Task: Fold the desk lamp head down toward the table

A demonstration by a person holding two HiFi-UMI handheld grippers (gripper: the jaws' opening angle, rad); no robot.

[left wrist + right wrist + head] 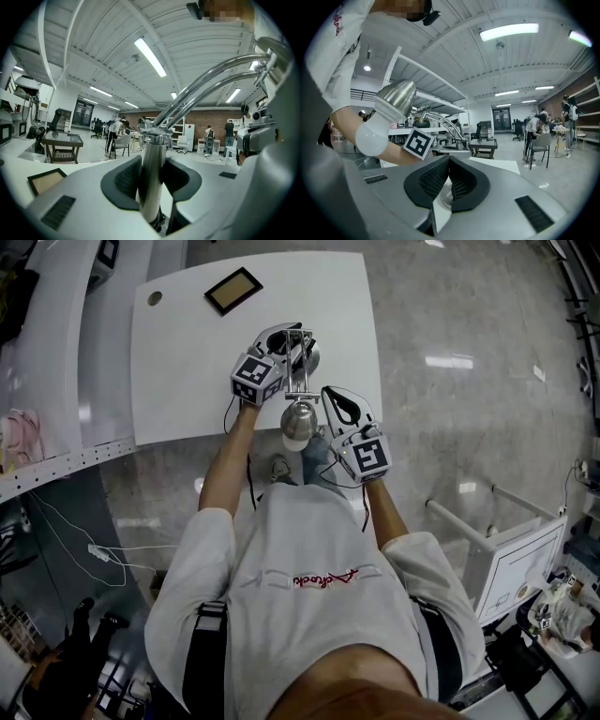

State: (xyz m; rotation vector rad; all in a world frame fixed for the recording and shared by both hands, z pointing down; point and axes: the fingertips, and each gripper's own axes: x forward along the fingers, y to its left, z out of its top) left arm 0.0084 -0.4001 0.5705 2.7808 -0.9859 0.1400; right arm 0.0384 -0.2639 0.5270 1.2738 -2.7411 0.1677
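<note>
The desk lamp (300, 401) blocks the surface's (187, 381) near right edge. Open room lies left of it, with a picture frame (233, 291) farther off.

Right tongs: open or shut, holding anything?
The right tongs are shut and empty: in the right gripper view their pads meet at the tips with nothing between; the lamp head sits apart.

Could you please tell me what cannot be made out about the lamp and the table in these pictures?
The foot of the lamp post: the left gripper hides it under its own body in the left gripper view and largely covers it in the head view.
The frame: too small in the head view, and seen too flat in the left gripper view, to tell what it holds.
</note>
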